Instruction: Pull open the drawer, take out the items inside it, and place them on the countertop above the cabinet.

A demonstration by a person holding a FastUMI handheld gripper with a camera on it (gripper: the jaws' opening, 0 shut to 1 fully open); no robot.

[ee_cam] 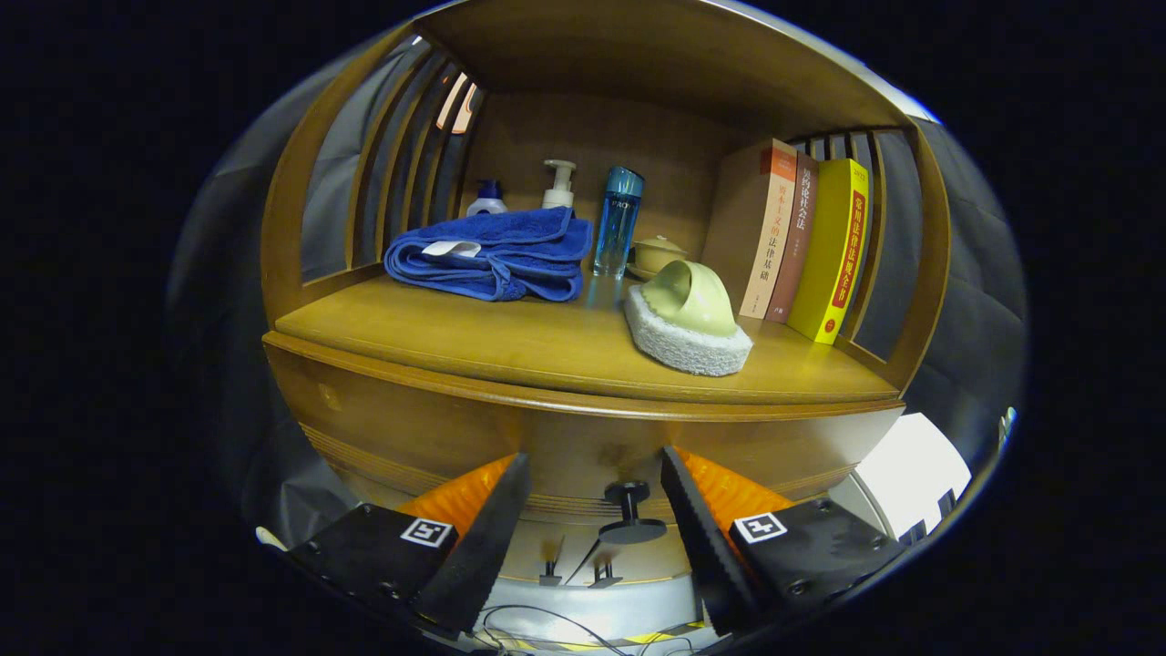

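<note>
Here, a warm honey-coloured wooden cabinet with a curved front edge stands in a booth draped in dark cloth, its open shelf framed by slatted wooden sides and a wooden back panel. The smooth, glossy wooden countertop carries several things: at about ten o'clock from the fingers lies a folded blue terry towel with a small white tag, plush and rumpled at its folds; behind it stand a small white bottle with a blue cap and a cream pump dispenser. Near twelve o'clock rises a tall translucent blue bottle, and just beside it, toward one o'clock, sits a small yellowish lidded ceramic pot. In front of that pot lies a pale green scrubber with a rounded plastic handle on a thick white fibrous pad. At two o'clock three upright books lean together, tan, brown and bright yellow. Below the countertop runs the curved wooden drawer front, ribbed with fine horizontal grooves along its lower part. Its dark round metal knob, a short stem with a flared disc base, sits between the fingers, nearer the right one and touching neither. The gripper has its two fingers spread wide apart, their ridged pads flanking the knob, each finger bearing a square black-and-white marker. The drawer looks closed, so whatever it holds is hidden.
</note>
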